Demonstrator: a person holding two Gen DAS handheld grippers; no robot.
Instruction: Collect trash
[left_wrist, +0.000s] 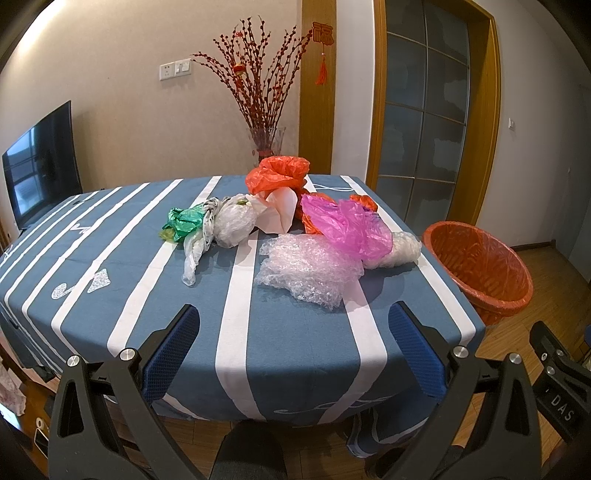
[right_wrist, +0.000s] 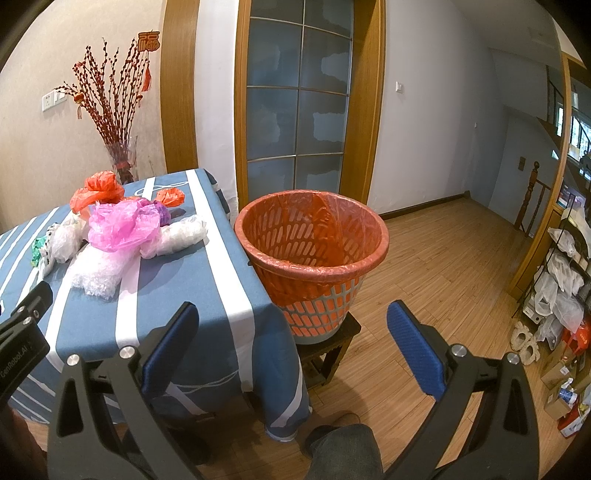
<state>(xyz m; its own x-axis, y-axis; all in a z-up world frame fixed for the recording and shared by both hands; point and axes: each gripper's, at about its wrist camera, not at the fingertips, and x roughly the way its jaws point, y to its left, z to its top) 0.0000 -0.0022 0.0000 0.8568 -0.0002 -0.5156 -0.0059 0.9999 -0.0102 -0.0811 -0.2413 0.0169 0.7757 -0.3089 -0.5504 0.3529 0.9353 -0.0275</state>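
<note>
Judging by the lined waste basket (right_wrist: 312, 254), which looks empty on its stool just right of the bench (left_wrist: 184, 295), collecting has not begun: bubble wrap (left_wrist: 308, 273), a pink bag (left_wrist: 347, 225), orange bag (left_wrist: 277, 175) and green wrapper (left_wrist: 183, 223) lie mid-bench. Left hand-held gripper (left_wrist: 293, 354) and right hand-held gripper (right_wrist: 291, 354) hover wide apart, holding nothing.
</note>
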